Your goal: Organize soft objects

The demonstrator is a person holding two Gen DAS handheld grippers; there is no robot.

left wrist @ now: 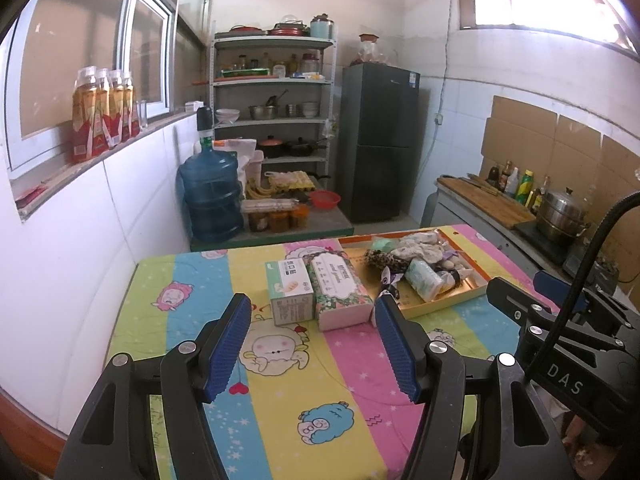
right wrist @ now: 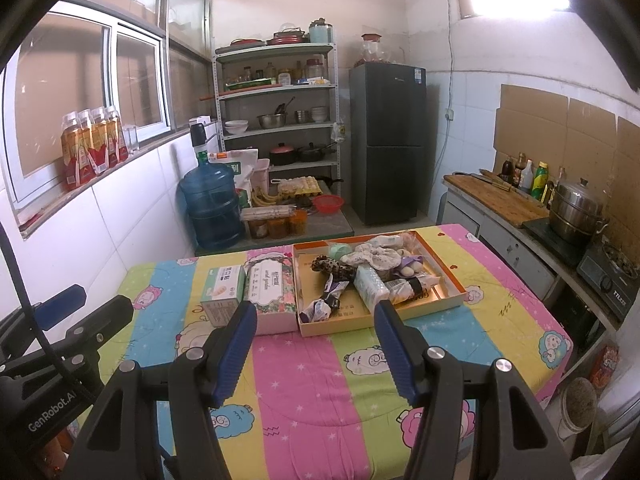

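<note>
Two tissue boxes lying left of the orange tray — leopard scrunchie running upper-left to lower-right; left gripper and right gripper hovering released, empty.

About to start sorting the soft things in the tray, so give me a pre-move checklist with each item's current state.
1. Left tool open, nothing between its fingers: ok.
2. Right tool open and empty: ok.
3. Orange tray lies flat on the striped cloth: ok.
4. Soft items separated for a single pick: not ok, the leopard-print piece, lace cloth and packets overlap.
5. Floral box clear of the tray: not ok, it sits right beside it.
6. What lies under the pile: cannot tell.
</note>
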